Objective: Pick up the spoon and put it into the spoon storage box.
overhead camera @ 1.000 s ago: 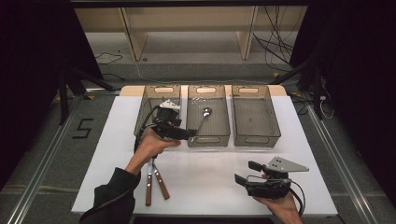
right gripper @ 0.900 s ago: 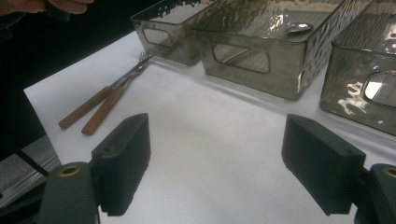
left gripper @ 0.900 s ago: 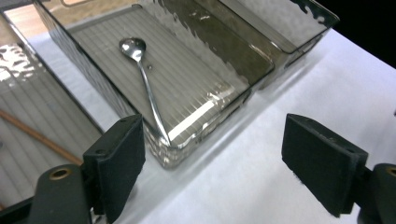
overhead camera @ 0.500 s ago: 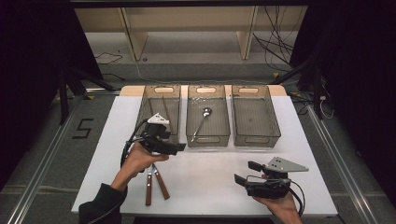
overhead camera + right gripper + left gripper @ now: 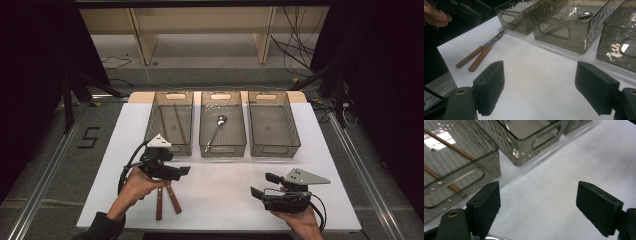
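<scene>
My left gripper (image 5: 179,171), jaws wide and empty, hovers over the two wooden-handled forks (image 5: 166,200) for pickup, while my right gripper (image 5: 263,186), equally wide, rests idle.

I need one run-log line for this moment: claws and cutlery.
left claw: open, empty, above forks | right claw: open, empty | spoon: middle bin | chopsticks: left bin

- In the high view the left tool (image 5: 172,172) and its hand (image 5: 135,185) cover the heads of the two wooden-handled forks (image 5: 166,200).
- The right gripper view's 9 o'clock edge cuts that hand off.
</scene>
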Motion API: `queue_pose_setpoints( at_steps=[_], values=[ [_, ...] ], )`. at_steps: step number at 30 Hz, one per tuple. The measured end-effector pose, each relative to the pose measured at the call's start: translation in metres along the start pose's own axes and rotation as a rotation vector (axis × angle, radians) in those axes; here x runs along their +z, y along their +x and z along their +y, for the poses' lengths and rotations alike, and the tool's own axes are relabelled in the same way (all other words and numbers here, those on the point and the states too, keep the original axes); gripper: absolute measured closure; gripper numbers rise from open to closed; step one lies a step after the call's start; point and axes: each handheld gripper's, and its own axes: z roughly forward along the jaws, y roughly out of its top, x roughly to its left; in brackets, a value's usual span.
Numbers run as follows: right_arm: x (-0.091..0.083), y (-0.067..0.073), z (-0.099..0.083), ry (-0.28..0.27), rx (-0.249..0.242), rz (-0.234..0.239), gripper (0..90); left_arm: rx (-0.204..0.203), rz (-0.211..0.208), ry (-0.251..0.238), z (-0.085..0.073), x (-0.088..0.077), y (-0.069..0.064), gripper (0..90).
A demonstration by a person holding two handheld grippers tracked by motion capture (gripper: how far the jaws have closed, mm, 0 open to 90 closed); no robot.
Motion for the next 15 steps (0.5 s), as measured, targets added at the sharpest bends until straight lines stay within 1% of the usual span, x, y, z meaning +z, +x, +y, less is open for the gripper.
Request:
queue_pose_setpoints(
  at_steps=[2,6,10,11,12,13,14,15],
  values=[
    [0.0,0.0,0.0,0.0,-0.002,0.0,24.6,0.001,-0.005,0.015,-0.005,0.0,-0.002,17.9],
    [0.0,0.0,0.0,0.0,-0.001,0.0,24.6,0.001,-0.005,0.031,-0.015,0.001,-0.005,16.1],
    [0.0,0.0,0.0,0.001,-0.002,0.001,24.6,-0.001,-0.008,0.031,-0.022,-0.001,-0.007,15.5],
    [0.0,0.0,0.0,0.002,-0.002,0.001,24.6,0.006,-0.01,0.029,-0.023,-0.001,-0.007,15.5],
    [0.001,0.0,0.0,0.001,-0.005,0.002,24.6,0.001,-0.012,0.029,-0.024,-0.002,-0.007,15.5],
    [0.001,0.0,0.0,0.001,-0.004,0.002,24.6,0.006,-0.014,0.023,-0.026,-0.002,-0.008,15.5],
    [0.001,0.0,0.0,0.001,-0.004,0.002,24.6,0.005,-0.017,0.024,-0.028,-0.003,-0.009,15.5],
    [0.001,0.0,0.0,0.001,-0.003,0.002,24.6,0.012,-0.015,0.027,-0.029,-0.003,-0.009,15.6]
  ],
)
